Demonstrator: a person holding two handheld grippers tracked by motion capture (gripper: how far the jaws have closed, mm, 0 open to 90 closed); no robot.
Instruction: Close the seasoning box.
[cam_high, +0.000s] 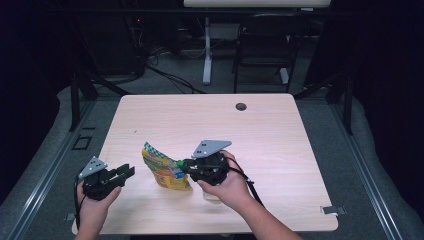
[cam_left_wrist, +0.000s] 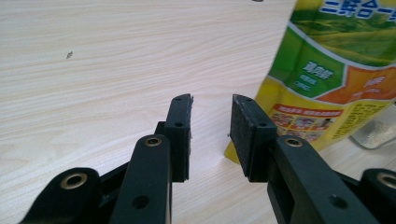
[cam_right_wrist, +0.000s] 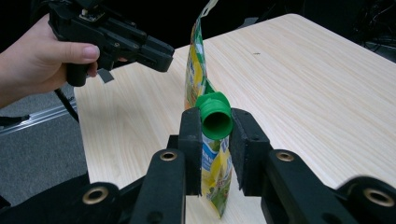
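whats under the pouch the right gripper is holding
Bare wooden table. The right gripper is clamped by the green spout, and the pouch stands upright. Its bottom edge hides the contact patch.

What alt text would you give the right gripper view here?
The right tongs clamp a yellow-green spouted pouch beside its open green spout, holding it on edge above the light wooden table. Behind it, a hand holds the left tongs, jaws slightly apart, near the pouch's top.
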